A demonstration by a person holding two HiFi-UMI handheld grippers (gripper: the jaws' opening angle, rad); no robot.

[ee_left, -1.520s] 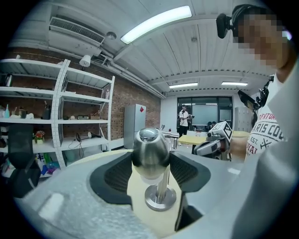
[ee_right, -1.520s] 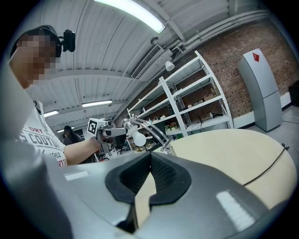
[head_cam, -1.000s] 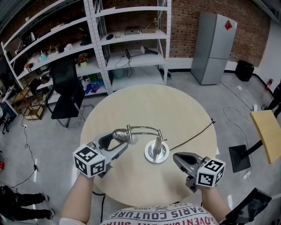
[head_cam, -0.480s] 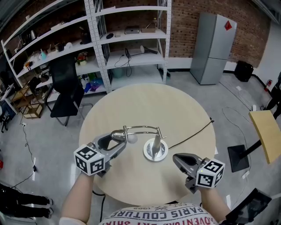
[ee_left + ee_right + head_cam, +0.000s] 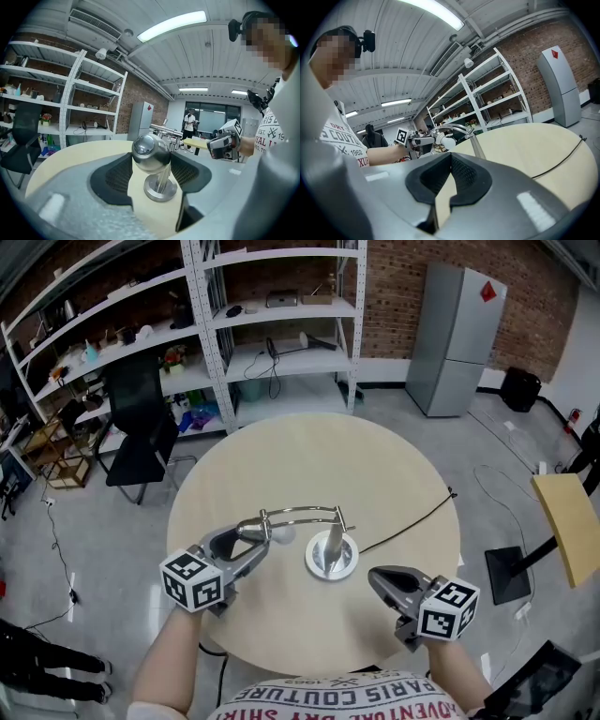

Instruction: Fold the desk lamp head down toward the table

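Lamp head (image 5: 150, 152) in left fingers' (image 5: 112, 176) just-loosened grip; right fingers (image 5: 469, 180) closed, empty.

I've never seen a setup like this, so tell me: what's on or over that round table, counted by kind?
Desk lamp: 1
Black cable: 1
Handheld grippers: 2 (left gripper, fingers just eased wider on the lamp head; right gripper, shut, empty)
Total: 4

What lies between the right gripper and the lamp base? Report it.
Nothing but bare table: in the head view the right gripper and the lamp base stand apart with no object between.
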